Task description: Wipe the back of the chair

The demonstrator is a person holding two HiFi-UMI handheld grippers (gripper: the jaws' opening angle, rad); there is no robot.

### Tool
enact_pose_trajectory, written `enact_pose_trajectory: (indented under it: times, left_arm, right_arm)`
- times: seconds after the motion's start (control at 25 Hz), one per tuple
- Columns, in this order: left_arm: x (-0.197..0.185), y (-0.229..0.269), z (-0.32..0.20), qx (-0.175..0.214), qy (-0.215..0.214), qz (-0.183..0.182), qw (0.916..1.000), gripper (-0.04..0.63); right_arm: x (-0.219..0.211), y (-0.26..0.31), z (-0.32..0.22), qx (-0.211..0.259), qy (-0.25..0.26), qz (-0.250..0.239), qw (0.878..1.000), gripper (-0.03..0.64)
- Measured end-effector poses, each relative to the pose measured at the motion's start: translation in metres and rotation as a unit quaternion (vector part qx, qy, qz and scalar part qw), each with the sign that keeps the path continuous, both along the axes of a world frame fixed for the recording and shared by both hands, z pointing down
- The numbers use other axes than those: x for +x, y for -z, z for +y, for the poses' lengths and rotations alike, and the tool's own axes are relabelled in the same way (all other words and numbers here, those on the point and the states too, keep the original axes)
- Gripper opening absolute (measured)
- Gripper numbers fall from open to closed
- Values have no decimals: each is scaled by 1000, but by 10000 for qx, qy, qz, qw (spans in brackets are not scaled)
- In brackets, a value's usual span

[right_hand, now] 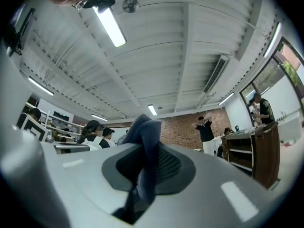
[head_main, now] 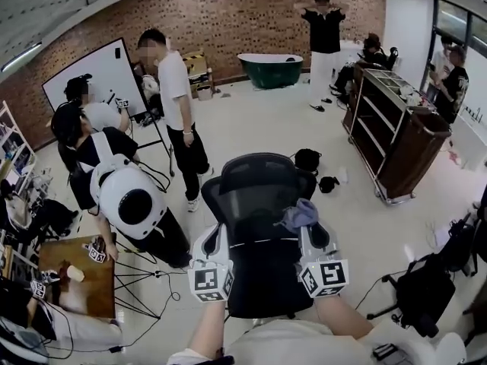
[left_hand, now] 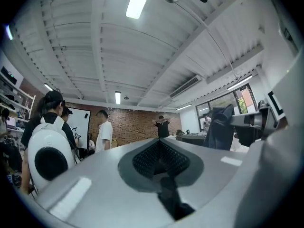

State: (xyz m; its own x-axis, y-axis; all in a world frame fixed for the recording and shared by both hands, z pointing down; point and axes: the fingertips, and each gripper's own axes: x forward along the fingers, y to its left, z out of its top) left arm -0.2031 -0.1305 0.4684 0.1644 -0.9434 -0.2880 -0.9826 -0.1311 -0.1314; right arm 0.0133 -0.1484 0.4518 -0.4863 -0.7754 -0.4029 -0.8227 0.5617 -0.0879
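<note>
Right hand-held gripper (right_hand: 149,167) is clamped on a blue-grey cloth (right_hand: 145,141), which bunches up out of the jaws and flops over; in the head view it hangs at the chair's (head_main: 255,196) right edge, the cloth touching or just above the mesh. Left hand-held gripper (left_hand: 161,160) has its jaws together with nothing between them, and it sits beside the chair's left edge. The chair stands on the floor directly in front of the person; its back is black mesh in a stiff frame. I judge that the mesh will give a little under pressure and that the chair may roll or swivel, so the free gripper would best steady it at the frame's rim; the cloth is soft and light, so a firm pinch near its middle suits. Behind it stand several people, a whiteboard (head_main: 91,74) and a dark cart (head_main: 396,139).
</note>
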Motion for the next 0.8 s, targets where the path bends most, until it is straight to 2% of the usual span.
enact_pose_trajectory:
  times: [0.16, 0.6, 0.8]
  left_arm:
    - [8, -2, 9, -96, -100, 43, 9999, 69]
    - [-15, -12, 47, -306, -319, -5, 9990, 69]
    - [21, -12, 122, -174, -199, -118, 9996, 69]
  right_arm:
    - [2, 13, 11, 202, 28, 35, 9998, 48]
    - [-28, 14, 59, -31, 137, 34, 9999, 48]
    - [13, 4, 129, 91, 247, 74, 9996, 48]
